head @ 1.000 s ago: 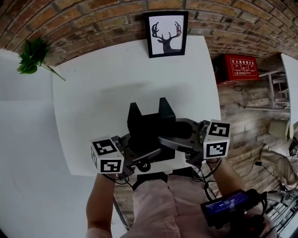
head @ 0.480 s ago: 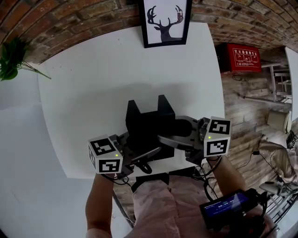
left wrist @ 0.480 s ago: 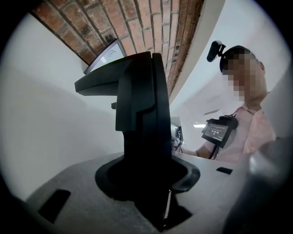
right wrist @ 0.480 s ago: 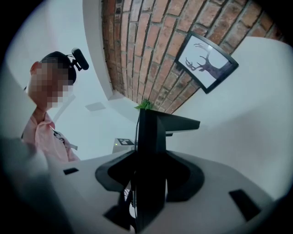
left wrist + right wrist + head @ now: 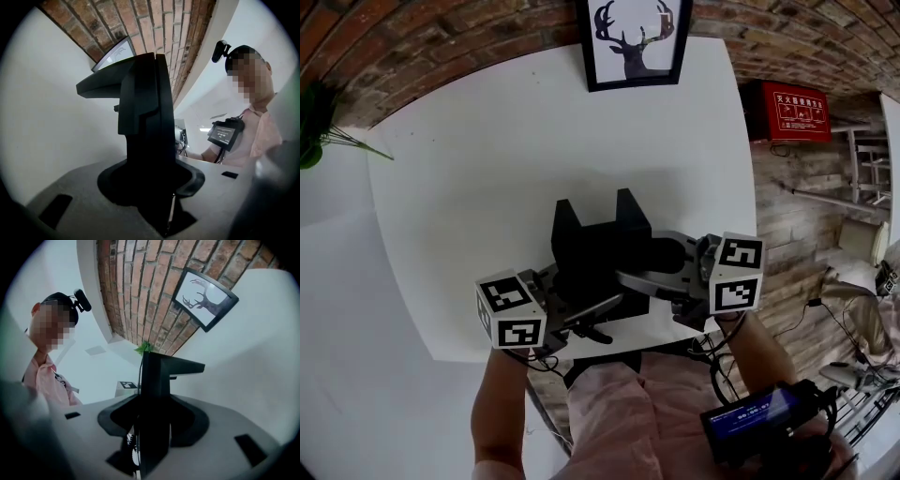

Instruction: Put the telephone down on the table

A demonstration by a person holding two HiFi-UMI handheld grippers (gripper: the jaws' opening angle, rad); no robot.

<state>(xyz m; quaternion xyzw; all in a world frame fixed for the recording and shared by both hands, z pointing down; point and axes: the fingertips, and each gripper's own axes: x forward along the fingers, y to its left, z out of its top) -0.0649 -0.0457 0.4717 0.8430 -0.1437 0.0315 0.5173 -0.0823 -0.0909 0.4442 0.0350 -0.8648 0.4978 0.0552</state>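
Observation:
The black telephone is held low over the front part of the white table, its two prongs pointing toward the wall. Whether its base touches the table I cannot tell. My left gripper is shut on its left side, and my right gripper is shut on its right side. In the left gripper view the telephone stands between the pads of the left gripper. In the right gripper view it rises from the grip of the right gripper.
A framed deer picture leans on the brick wall at the table's far edge. A green plant is at the far left. A red box sits on the wooden floor to the right. The table's front edge runs just under the grippers.
Both grippers have sunk a little toward the table with the telephone between them. Both grips look the same, and the head view has shifted slightly.

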